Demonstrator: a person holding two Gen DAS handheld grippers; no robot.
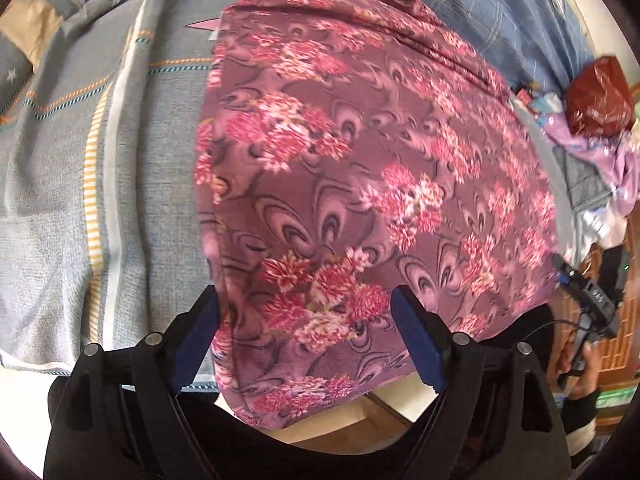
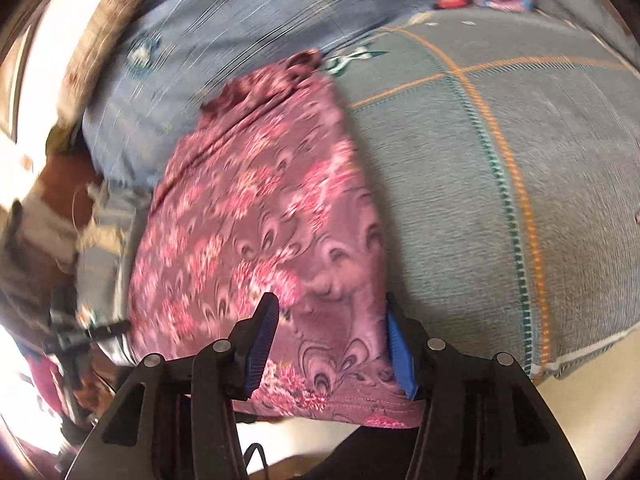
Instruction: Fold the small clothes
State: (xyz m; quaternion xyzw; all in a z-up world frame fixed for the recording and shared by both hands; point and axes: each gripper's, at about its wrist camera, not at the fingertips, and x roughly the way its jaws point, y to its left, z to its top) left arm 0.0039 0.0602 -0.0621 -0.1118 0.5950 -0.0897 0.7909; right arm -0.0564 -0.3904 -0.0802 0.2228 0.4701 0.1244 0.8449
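1. The garment (image 1: 360, 184) lies flat on the bed (image 1: 60, 168), near edge overhanging; it seems part-folded, with further folds left.
2. Left tongs (image 1: 305, 332) and right tongs (image 2: 330, 332) both gape wide astride the near hem, gripping nothing.
3. The right view is blurred; the garment's far end is unclear.

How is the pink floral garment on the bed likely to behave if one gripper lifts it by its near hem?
The floral garment will probably droop and stretch limply: it drapes over the bed edge. It looks thin, so likely light. The wrinkles near its far end suggest it bunches easily when pushed across the bedsheet.
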